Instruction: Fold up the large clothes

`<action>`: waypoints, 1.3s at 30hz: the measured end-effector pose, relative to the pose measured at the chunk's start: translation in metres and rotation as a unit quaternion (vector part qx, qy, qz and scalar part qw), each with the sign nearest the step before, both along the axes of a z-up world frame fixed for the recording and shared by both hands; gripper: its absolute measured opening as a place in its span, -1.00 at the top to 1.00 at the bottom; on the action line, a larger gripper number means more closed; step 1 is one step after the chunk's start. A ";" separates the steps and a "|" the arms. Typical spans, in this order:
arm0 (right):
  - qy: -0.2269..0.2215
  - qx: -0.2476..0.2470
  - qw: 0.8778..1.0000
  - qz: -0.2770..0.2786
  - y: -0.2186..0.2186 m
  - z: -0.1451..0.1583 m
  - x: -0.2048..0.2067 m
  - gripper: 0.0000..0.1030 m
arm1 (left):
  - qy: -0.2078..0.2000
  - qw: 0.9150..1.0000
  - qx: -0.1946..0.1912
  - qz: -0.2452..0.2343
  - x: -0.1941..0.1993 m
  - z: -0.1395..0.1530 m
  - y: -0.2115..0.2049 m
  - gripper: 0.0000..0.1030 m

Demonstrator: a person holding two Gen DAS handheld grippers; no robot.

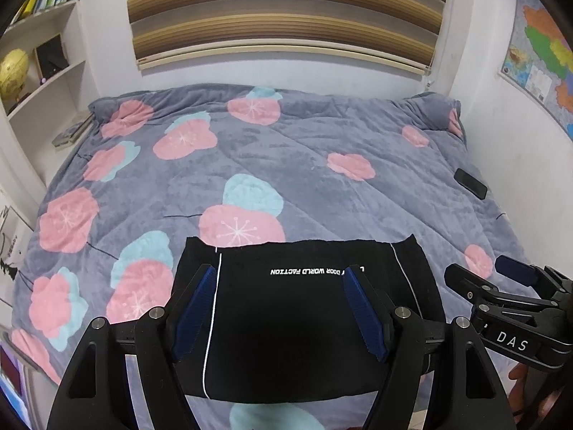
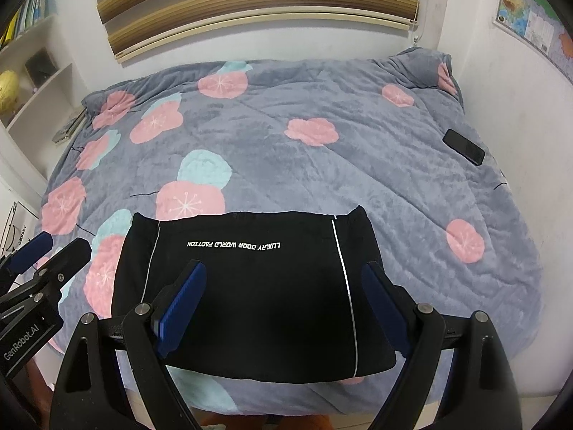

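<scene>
Already compact, the black garment (image 2: 250, 297) lies as a flat rectangle near the front edge of the bed, its white-lettered band turned toward the far wall and two thin white seams running front to back. Both tools hang above it with nothing between their blue pads: the left gripper (image 1: 283, 304) has its jaws spread over the left half of the cloth, and the right gripper (image 2: 284, 304) stands spread over the right half, each tilted down toward the fabric. Judging from the tidy outline, the folding looks close to done, so what remains is probably one more fold or a final smoothing. To do that well, each gripper should come down at a near corner and pinch all layers together, since a grip on the top layer alone would peel the stack open; both ends should then travel evenly so the edges meet square. The plush quilt (image 1: 304, 165), grey with pink and pale blue flowers, is soft and gives underfoot, so pressing down before closing would help catch the cloth. A dark phone (image 2: 463, 147) lies well apart near the right wall. Behind the bed hangs a striped blind (image 1: 286, 10); white shelves (image 1: 46, 82) stand at left, and a map (image 1: 537, 53) is pinned at right.
</scene>
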State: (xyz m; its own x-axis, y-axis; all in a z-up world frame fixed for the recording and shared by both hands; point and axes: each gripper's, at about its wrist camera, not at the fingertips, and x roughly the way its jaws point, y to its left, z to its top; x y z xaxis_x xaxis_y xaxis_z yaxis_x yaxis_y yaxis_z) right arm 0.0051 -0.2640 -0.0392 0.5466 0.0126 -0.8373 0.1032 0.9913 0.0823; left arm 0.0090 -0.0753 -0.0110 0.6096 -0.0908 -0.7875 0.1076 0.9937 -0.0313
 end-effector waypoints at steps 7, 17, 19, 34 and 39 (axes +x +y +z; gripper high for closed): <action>0.007 0.002 1.000 0.002 -0.001 -0.006 -0.006 -0.74 | 0.001 1.000 0.002 -0.004 -0.001 -0.001 0.001 -0.46; 0.020 0.001 1.000 0.018 0.004 -0.011 -0.007 -0.74 | 0.006 1.000 0.003 0.006 0.000 -0.005 0.004 -0.45; 0.024 0.000 0.999 0.023 0.005 -0.013 -0.007 -0.74 | 0.007 1.000 0.002 0.007 -0.001 -0.006 0.005 -0.45; 0.044 0.004 0.999 0.032 0.011 -0.023 0.000 -0.74 | 0.015 1.000 0.008 0.003 0.001 -0.013 0.012 -0.46; 0.048 0.003 0.998 0.032 0.015 -0.025 0.002 -0.74 | 0.021 1.000 0.006 0.001 0.003 -0.018 0.016 -0.46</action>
